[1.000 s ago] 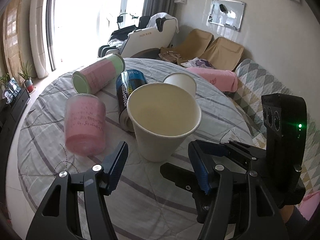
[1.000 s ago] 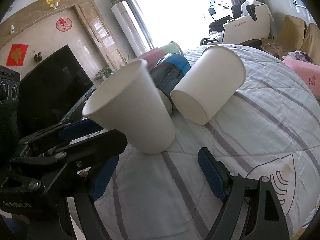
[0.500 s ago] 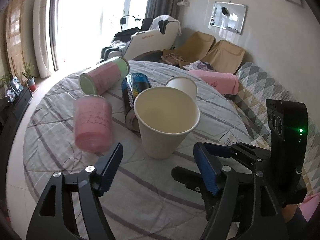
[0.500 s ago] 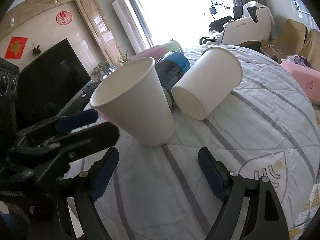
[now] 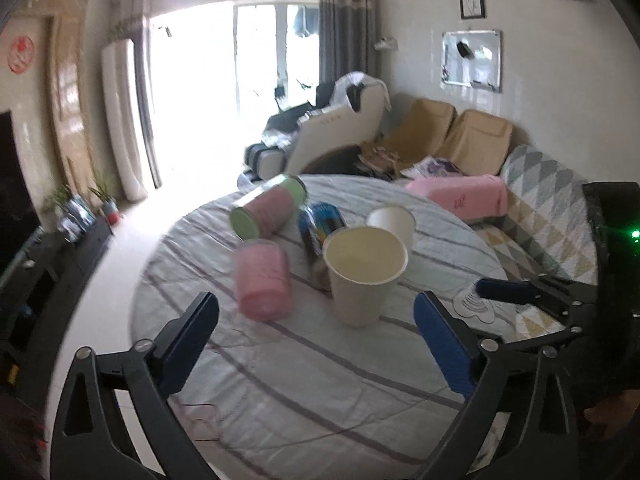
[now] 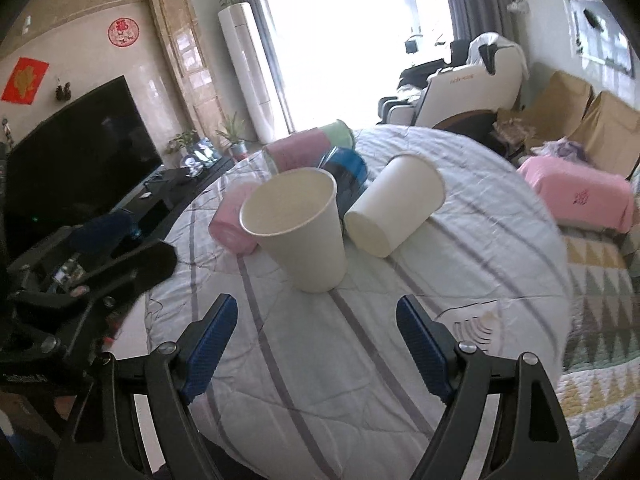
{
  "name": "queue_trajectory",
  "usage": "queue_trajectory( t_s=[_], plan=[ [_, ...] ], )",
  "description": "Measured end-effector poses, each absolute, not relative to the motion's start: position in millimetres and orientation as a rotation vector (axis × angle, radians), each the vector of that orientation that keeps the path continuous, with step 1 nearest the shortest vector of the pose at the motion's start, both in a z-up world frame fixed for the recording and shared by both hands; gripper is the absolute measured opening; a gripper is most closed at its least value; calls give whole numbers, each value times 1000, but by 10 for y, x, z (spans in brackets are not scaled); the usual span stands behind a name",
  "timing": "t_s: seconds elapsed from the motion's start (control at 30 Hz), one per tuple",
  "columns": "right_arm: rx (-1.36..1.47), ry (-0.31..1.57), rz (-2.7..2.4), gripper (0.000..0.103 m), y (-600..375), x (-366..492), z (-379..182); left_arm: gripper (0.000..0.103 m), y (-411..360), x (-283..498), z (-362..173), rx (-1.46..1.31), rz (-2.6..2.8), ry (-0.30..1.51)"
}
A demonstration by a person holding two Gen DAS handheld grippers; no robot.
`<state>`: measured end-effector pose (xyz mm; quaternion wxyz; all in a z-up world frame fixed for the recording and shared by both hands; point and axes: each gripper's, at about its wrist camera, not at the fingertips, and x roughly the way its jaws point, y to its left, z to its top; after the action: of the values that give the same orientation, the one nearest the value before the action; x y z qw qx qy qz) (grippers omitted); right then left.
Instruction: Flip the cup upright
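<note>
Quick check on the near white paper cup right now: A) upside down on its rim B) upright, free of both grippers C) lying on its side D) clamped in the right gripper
B. The near white paper cup stands on its base with the mouth up, while the right gripper and the left gripper are both open and clear of it.
</note>
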<state>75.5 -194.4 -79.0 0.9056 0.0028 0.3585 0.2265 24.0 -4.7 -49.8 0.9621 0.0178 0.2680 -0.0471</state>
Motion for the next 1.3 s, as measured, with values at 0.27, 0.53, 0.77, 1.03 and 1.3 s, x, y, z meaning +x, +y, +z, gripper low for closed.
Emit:
queue_trajectory(
  t_s=[0.27,0.53,0.77,1.03,1.3],
  plan=[
    [-57,569,291,83,-1949,439,-418,103,78,-34,-286,27,-20,461],
    [-13,415,173,84,-2035,260,-161,103,171,-111,-247,-6,-7,452],
    [-21,359,169,84,-1993,201,-108,103,182,-109,-239,-6,8,447],
    [-15,360,172,84,-1979,229,-122,103,123,-68,-267,12,6,455],
    [2,359,177,84,-2001,258,-150,103,114,-12,-283,12,4,462]
  ],
)
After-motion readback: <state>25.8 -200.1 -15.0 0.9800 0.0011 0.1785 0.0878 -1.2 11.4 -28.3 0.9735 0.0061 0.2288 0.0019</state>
